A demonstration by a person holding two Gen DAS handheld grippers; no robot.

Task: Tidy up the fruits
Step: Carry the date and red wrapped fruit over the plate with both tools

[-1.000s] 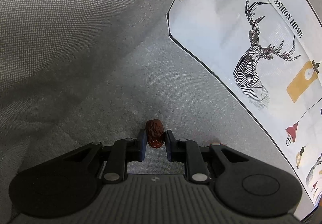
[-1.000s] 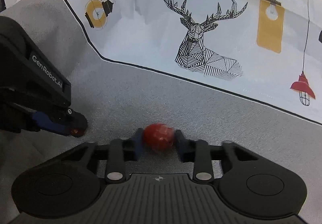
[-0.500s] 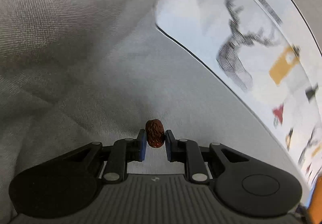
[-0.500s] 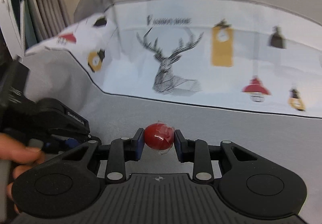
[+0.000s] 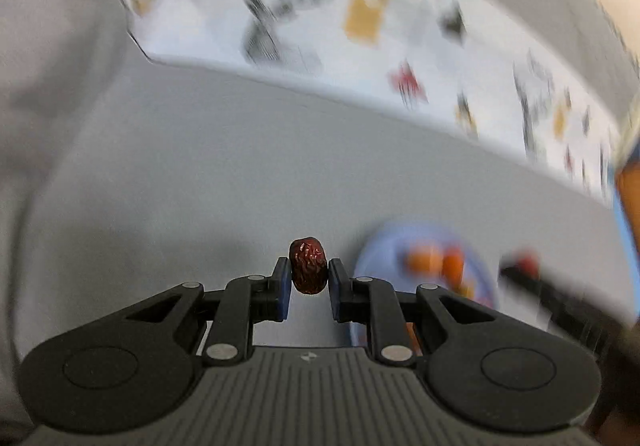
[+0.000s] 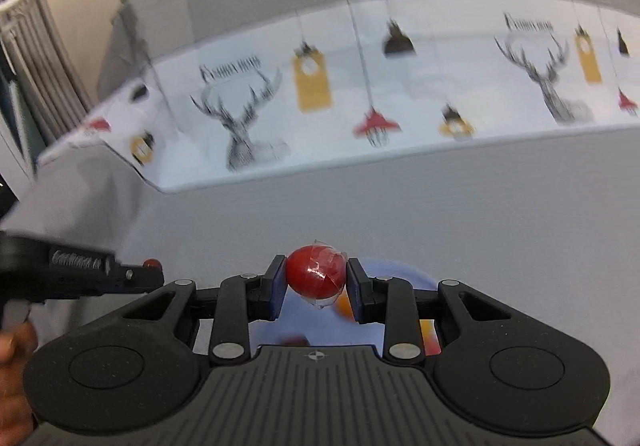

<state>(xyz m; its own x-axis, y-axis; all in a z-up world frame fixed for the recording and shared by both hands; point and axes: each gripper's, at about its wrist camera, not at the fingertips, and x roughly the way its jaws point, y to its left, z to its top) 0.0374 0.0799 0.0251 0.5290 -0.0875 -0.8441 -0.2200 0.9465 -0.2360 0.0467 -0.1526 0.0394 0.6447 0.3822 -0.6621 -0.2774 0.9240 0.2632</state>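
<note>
My left gripper (image 5: 307, 278) is shut on a dark wrinkled red date (image 5: 307, 266) and holds it above the grey sofa seat. To its right lies a pale blue plate (image 5: 376, 250) with blurred orange fruits (image 5: 432, 262) on it. My right gripper (image 6: 316, 286) is shut on a round red fruit (image 6: 315, 276) with clear tape on it, right above the blue plate (image 6: 400, 274). The left gripper (image 6: 154, 272) shows at the left of the right wrist view, the date at its tip. The right gripper (image 5: 528, 266) shows blurred in the left wrist view.
A grey sofa seat (image 6: 440, 205) runs under both grippers. A white printed cloth (image 6: 360, 85) with deer and lamps covers the sofa back. Grey curtains (image 6: 36, 45) hang at the far left. Orange fruits (image 6: 344, 306) sit on the plate under my right gripper.
Both grippers have lifted and swung to the right with their fruits held. The blue plate with orange fruits has come into view below them.
</note>
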